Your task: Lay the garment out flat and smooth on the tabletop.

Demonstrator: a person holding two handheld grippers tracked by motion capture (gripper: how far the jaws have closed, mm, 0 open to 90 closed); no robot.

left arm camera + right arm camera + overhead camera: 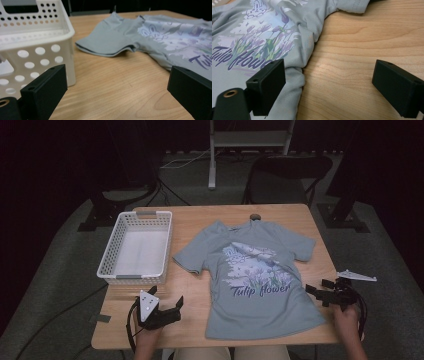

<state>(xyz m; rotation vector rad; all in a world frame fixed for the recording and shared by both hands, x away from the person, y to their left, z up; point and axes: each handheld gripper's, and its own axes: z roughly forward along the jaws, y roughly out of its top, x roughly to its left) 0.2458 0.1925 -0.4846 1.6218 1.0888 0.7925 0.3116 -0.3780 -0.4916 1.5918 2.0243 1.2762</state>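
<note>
Evidently ready to fold, both tongs, left (167, 302) at 7 o'clock and right (320, 289) at 4, gape empty beside the flat grey printed cotton T-shirt (255, 275).

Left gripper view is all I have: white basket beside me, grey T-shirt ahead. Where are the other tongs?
Observer: The right tongs are at the T-shirt's lower right side, wide open, holding nothing.
Operator: Are they over the cloth?
Observer: In the right gripper view, one jaw sits over the shirt's side edge, the other over bare table.
Operator: Is anything in the basket?
Observer: From the high view the basket looks empty.
Operator: How is the shirt lying?
Observer: Spread flat, print up, collar toward the far edge, both sleeves out.
</note>
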